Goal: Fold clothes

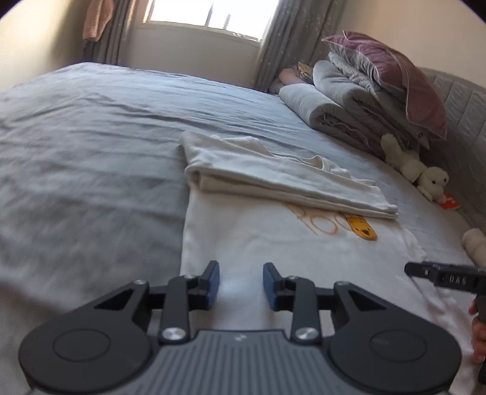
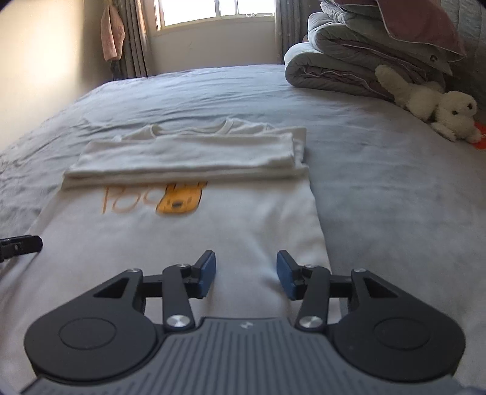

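A white T-shirt (image 1: pixel 273 243) (image 2: pixel 188 231) with an orange print lies on the grey bed sheet (image 1: pixel 91 136) (image 2: pixel 395 182). Its far part is folded back over itself into a thick band (image 1: pixel 273 179) (image 2: pixel 188 155) across the shirt. My left gripper (image 1: pixel 240 281) hovers over the shirt's near left part, open, with nothing between its blue pads. My right gripper (image 2: pixel 246 270) stands open over the near right part, also holding nothing. The tip of the right gripper (image 1: pixel 437 273) shows at the right edge of the left wrist view, and the left gripper's tip (image 2: pixel 18 246) at the left edge of the right wrist view.
Folded grey quilts (image 1: pixel 343 103) (image 2: pixel 349 60) with a mauve pillow (image 1: pixel 391 73) are stacked at the bed's far right by a padded headboard (image 1: pixel 461 100). A white plush dog (image 1: pixel 416 170) (image 2: pixel 437 109) lies beside them. A window (image 1: pixel 209 15) (image 2: pixel 215 12) and curtains are beyond the bed.
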